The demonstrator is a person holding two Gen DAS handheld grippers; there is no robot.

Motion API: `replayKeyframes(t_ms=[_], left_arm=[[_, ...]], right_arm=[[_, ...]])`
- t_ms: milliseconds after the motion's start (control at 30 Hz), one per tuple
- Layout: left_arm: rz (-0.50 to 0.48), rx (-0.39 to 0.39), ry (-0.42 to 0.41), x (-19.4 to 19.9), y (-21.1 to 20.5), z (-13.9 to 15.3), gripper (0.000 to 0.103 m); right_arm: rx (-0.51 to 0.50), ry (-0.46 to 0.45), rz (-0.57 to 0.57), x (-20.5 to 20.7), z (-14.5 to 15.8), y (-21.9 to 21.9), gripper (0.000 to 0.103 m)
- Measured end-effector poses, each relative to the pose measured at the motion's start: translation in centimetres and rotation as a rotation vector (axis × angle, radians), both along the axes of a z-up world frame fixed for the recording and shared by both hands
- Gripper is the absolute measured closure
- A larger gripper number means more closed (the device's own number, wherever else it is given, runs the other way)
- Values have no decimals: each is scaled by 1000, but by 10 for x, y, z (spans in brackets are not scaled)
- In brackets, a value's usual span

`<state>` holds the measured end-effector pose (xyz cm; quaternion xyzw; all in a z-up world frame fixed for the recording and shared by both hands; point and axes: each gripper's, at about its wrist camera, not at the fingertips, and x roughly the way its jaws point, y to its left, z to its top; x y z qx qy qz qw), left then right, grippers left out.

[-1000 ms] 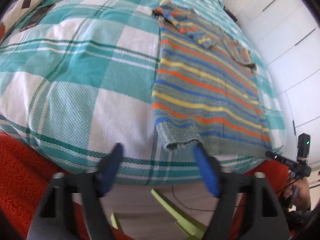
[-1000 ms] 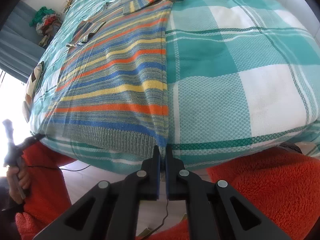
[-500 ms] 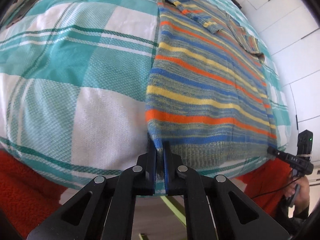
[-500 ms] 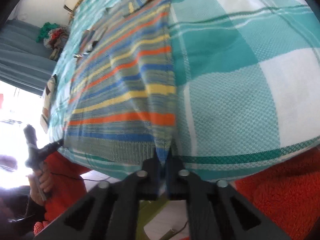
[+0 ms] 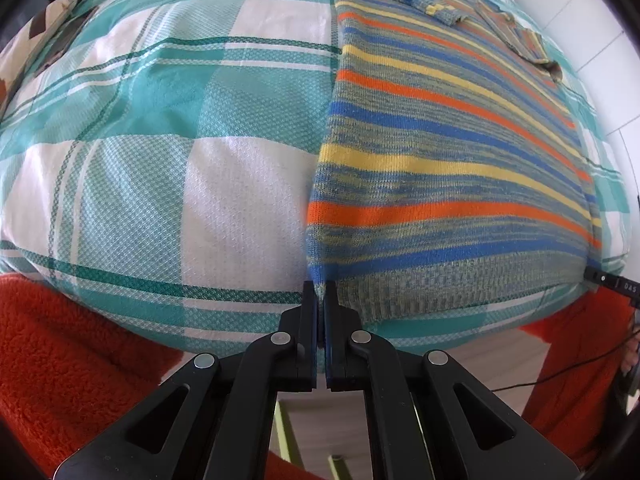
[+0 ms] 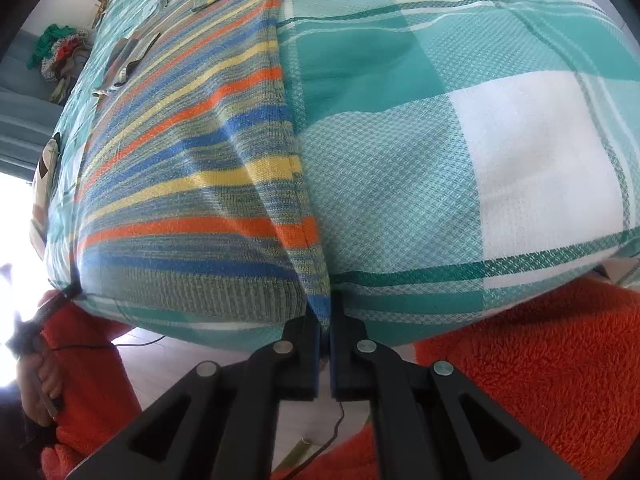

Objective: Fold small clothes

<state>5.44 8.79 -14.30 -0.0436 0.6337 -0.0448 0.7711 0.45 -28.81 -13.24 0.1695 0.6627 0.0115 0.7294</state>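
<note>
Left gripper: jaws closed on left hem corner of striped sweater. Right gripper: jaws likewise pinched on right hem corner, a diagonal ridge running up from the pinch. Sweater lay flat on checked bedspread, hem at near edge of bed, sleeves tucked across far end (exact sleeve fold hard to read at fisheye rim). Judged soft, light, stretchy knit; ribbed hem likely firmest place for a hold; corners held level should keep fold square. Bedspread soft, giving, likely some drag. Red fleece under bed edge. Pale floor below; white cupboard doors beyond.
</note>
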Motion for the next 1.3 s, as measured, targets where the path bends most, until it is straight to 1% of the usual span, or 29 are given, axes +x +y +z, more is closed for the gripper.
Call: replayKeyframes(t_ms=[67, 133, 200, 233, 267, 300, 333, 367, 433, 467, 500, 567, 633, 667, 700, 733, 767, 833, 867, 900, 933, 967, 1000, 1033, 1100, 1133, 1167, 1233, 1300], left_arm=[[9, 18, 14, 3, -2, -4, 99], [6, 51, 8, 3, -7, 0, 95], [-2, 77, -10, -1, -10, 13, 73], [0, 98, -23, -7, -9, 22, 50], [7, 109, -56, -13, -7, 33, 39], [15, 115, -94, -18, -4, 45, 38], [23, 124, -131, -22, -3, 57, 36], [30, 125, -165, -21, -2, 69, 33], [47, 89, -245, -13, -7, 90, 26], [46, 56, -286, -6, -11, 97, 20], [33, 22, -318, 8, -19, 103, 17], [-11, -23, -376, 32, -42, 104, 14], [-48, -48, -420, 55, -65, 93, 14], [-62, -59, -411, 66, -75, 83, 14], [-75, -62, -380, 76, -80, 72, 14], [-88, -48, -339, 81, -87, 57, 15], [-109, -15, -291, 85, -91, 38, 16], [-165, 76, -200, 73, -94, 7, 19], [-191, 94, -213, 61, -89, 4, 18], [-206, 99, -245, 48, -83, 7, 16], [-206, 109, -255, 38, -76, 12, 13], [-184, 117, -253, 32, -69, 18, 11], [-157, 104, -259, 27, -62, 25, 11], [-125, 75, -275, 26, -54, 31, 11], [-45, 41, -316, 29, -43, 42, 11], [-8, 33, -332, 32, -38, 46, 11], [19, 25, -346, 37, -35, 49, 11], [51, 25, -359, 43, -29, 49, 11], [64, 56, -364, 46, -27, 44, 11]], right_arm=[[-11, 7, -2, 2, -3, 2, 101], [-22, 13, 4, 3, -2, 4, 100], [-33, 7, 28, 1, 9, 8, 99], [-46, 15, 46, -2, 16, 9, 88], [-61, 18, 63, -6, 26, 8, 76], [-80, 8, 78, -10, 38, 5, 69], [-116, -14, 89, -14, 53, 0, 59], [-177, -46, 101, -16, 70, -4, 57], [-293, -127, 143, -10, 104, -5, 57], [-318, -173, 169, -3, 118, -1, 57], [-317, -219, 192, 7, 129, 4, 57], [-265, -309, 242, 34, 141, 22, 57], [-197, -408, 273, 63, 137, 41, 57], [-150, -451, 279, 78, 128, 49, 57], [-106, -473, 282, 94, 114, 60, 57], [-80, -472, 280, 107, 96, 67, 57], [-70, -438, 272, 118, 74, 70, 57], [-69, -279, 270, 128, 25, 65, 58], [-74, -225, 277, 125, 10, 58, 63], [-68, -246, 291, 117, 12, 52, 68], [-83, -234, 307, 112, 20, 48, 70], [-142, -199, 311, 111, 29, 46, 69], [-209, -202, 312, 114, 42, 45, 67], [-245, -245, 331, 120, 59, 46, 66], [-315, -351, 384, 147, 89, 58, 57], [-344, -408, 411, 164, 99, 68, 45], [-354, -465, 450, 183, 105, 80, 35], [-356, -531, 532, 228, 100, 104, 32], [-336, -530, 580, 267, 78, 126, 32]])
